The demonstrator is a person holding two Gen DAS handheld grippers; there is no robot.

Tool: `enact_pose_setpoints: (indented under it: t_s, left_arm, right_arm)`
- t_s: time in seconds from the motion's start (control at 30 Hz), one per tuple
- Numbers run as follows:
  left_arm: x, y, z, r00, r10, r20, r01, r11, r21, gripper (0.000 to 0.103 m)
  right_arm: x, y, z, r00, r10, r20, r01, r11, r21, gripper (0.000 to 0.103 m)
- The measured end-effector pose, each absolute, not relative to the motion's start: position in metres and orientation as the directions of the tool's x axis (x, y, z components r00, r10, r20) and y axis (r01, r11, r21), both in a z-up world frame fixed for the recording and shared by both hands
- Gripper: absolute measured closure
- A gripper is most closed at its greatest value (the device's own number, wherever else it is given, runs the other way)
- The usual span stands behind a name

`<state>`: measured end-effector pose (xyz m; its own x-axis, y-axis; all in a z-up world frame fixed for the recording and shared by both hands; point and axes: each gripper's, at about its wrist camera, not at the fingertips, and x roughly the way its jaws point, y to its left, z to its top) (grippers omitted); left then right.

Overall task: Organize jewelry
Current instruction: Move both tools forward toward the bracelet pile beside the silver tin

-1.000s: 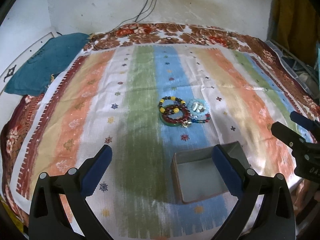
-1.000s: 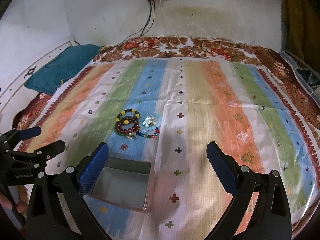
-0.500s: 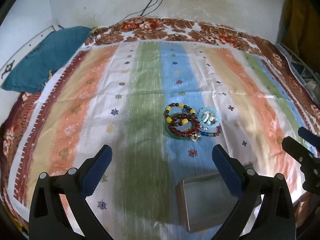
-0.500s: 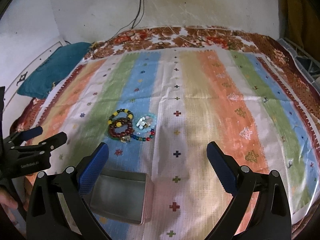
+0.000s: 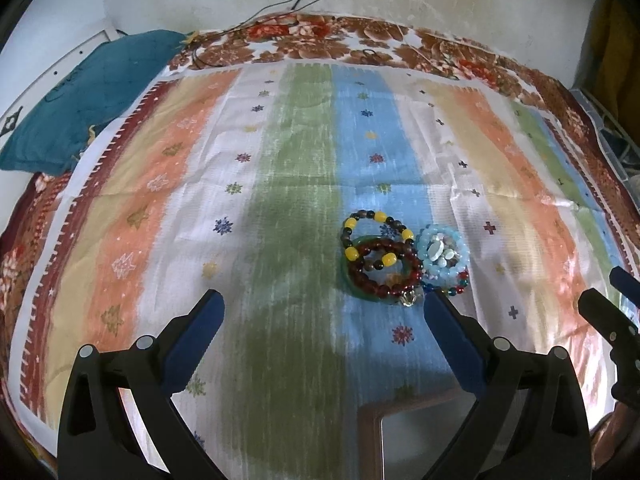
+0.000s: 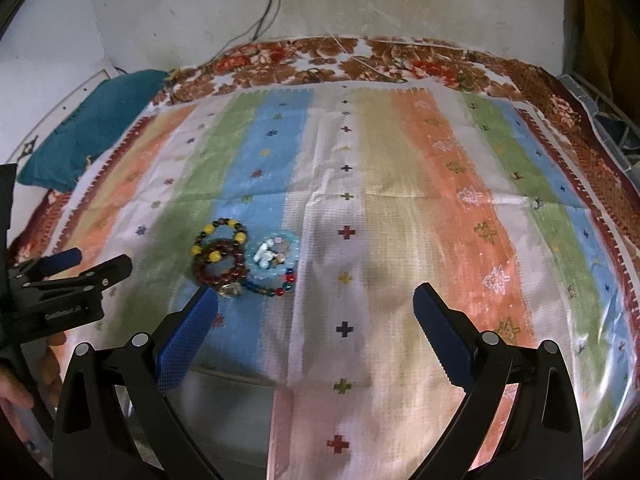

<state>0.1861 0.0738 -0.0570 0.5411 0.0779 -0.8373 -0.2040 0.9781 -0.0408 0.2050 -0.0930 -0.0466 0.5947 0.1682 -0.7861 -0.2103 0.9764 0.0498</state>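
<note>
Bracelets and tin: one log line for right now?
left claw open | right claw open | bracelets piled on cloth | tin empty

bracelets lying clustered mid-cloth, tin sitting just in front of them, pillow resting at far-left corner.

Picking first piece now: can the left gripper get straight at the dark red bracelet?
Probably yes. The left gripper is open, with bare cloth ahead, though the bracelet overlaps others.
</note>
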Motion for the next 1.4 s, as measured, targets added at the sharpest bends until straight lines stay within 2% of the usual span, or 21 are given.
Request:
enact_pose_setpoints:
  t_s: [0.27,0.87,0.93,1.0,1.07,1.17,1.4]
  left_arm:
    - [0.208,0.074,-0.069,0.542,0.032,-0.840,-0.148,0.987,-0.059,0.006]
    - [0.243,0.088,-0.105,0.461,-0.006,-0.888,-0.169,0.981,-0.094,0.006]
    - [0.246,0.090,-0.108,0.458,-0.014,-0.889,-0.172,0.980,-0.104,0.009]
    - [0.250,0.089,-0.112,0.445,-0.014,-0.896,-0.169,0.981,-0.099,0.017]
    - [0.254,0.087,-0.117,0.435,-0.012,-0.900,-0.154,0.984,-0.088,0.017]
    - [0.261,0.086,-0.120,0.427,-0.016,-0.904,-0.145,0.986,-0.086,0.019]
    - [0.275,0.092,-0.128,0.417,-0.030,-0.909,-0.163,0.981,-0.107,0.027]
  right_arm:
    - [0.229,-0.094,-0.061,0.520,0.249,-0.817,-0.231,0.962,0.146,0.004]
    - [0.272,-0.094,-0.088,0.467,0.258,-0.846,-0.206,0.962,0.179,0.004]
    - [0.277,-0.092,-0.089,0.465,0.256,-0.848,-0.204,0.963,0.179,0.004]
    - [0.282,-0.090,-0.092,0.460,0.250,-0.852,-0.205,0.963,0.172,0.004]
    - [0.285,-0.087,-0.096,0.456,0.243,-0.856,-0.208,0.964,0.163,0.004]
    - [0.291,-0.083,-0.104,0.440,0.240,-0.866,-0.211,0.964,0.160,0.016]
    - [0.305,-0.076,-0.118,0.416,0.233,-0.879,-0.214,0.965,0.155,0.019]
